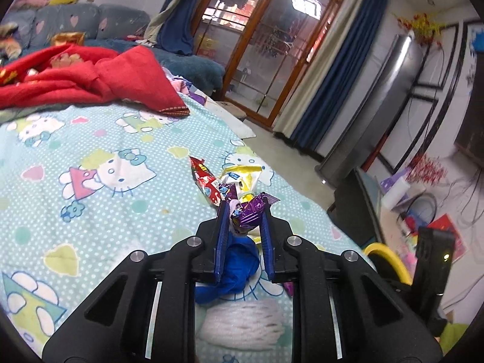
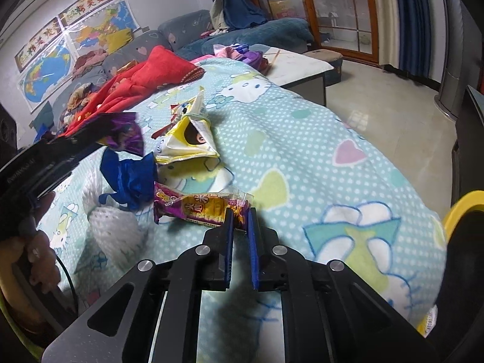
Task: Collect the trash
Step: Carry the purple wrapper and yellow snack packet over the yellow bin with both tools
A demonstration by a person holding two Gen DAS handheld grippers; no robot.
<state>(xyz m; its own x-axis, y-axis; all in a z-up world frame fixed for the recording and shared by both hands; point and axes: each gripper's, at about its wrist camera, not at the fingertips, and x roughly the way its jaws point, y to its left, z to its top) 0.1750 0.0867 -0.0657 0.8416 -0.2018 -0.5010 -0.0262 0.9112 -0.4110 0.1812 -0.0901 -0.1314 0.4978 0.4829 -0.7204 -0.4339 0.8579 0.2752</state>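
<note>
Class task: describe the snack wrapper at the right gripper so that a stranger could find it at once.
On the Hello Kitty sheet, find the blue rag beside the white foam net. The wrapper lies just right of them, the only flat purple-and-yellow one.

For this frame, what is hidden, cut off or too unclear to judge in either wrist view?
- Left wrist: blue crumpled wrapper partly hidden behind the left claw, which grips a purple foil wrapper.
- Left wrist: white foam net cut off by the claw body.
- Right wrist: the pinched end of the purple-and-yellow snack wrapper sits between the right claw fingers, unseen.
- Both views: yellow rim cut off; identity unclear.
</note>
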